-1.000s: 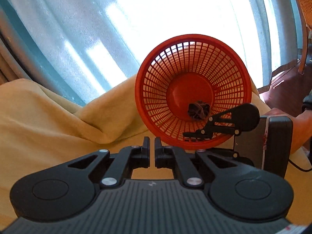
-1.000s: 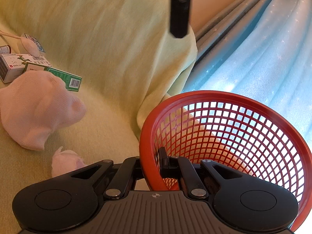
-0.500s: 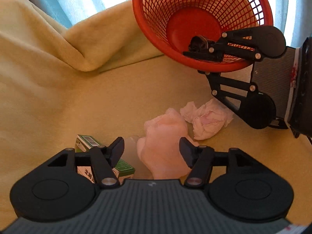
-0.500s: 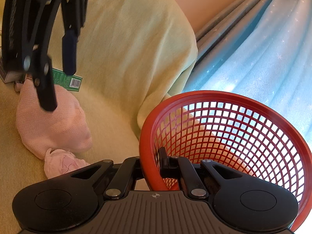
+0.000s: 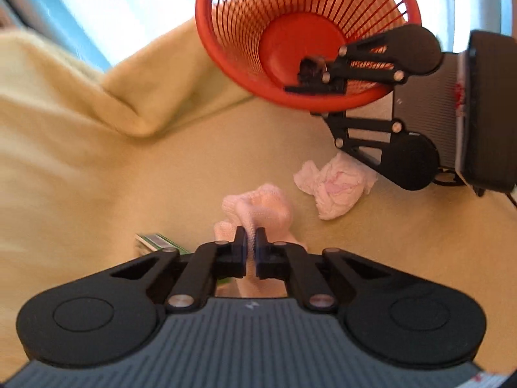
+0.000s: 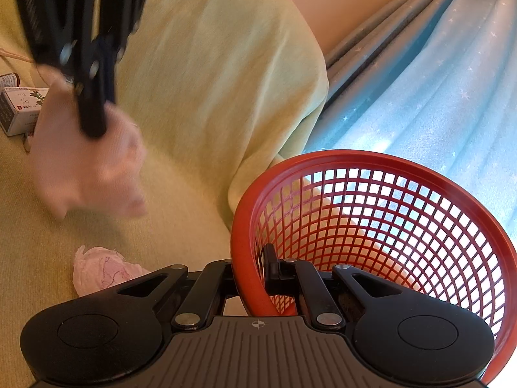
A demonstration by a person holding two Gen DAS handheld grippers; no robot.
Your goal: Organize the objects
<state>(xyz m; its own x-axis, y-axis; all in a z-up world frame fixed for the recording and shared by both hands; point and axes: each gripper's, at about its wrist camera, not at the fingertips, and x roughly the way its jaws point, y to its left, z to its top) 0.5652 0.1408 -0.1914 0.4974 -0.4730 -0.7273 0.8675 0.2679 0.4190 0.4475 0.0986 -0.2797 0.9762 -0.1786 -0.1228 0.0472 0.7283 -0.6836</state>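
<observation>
My left gripper is shut on a pale pink sock and holds it just above the yellow blanket; in the right wrist view the sock hangs blurred from it. My right gripper is shut on the rim of the red mesh basket, one finger inside and one outside. In the left wrist view the basket is tilted toward me, with a small dark object in its bottom. A crumpled pink tissue lies between sock and basket; it also shows in the right wrist view.
A green-and-white carton lies beside the left gripper. A white box and other small packages lie at the far left. The yellow blanket rises in folds behind. Blue curtains hang beyond the basket.
My left gripper came down from facing the basket, opened over the pink sock, then shut on it and lifted it. My right gripper kept its hold on the basket rim.
</observation>
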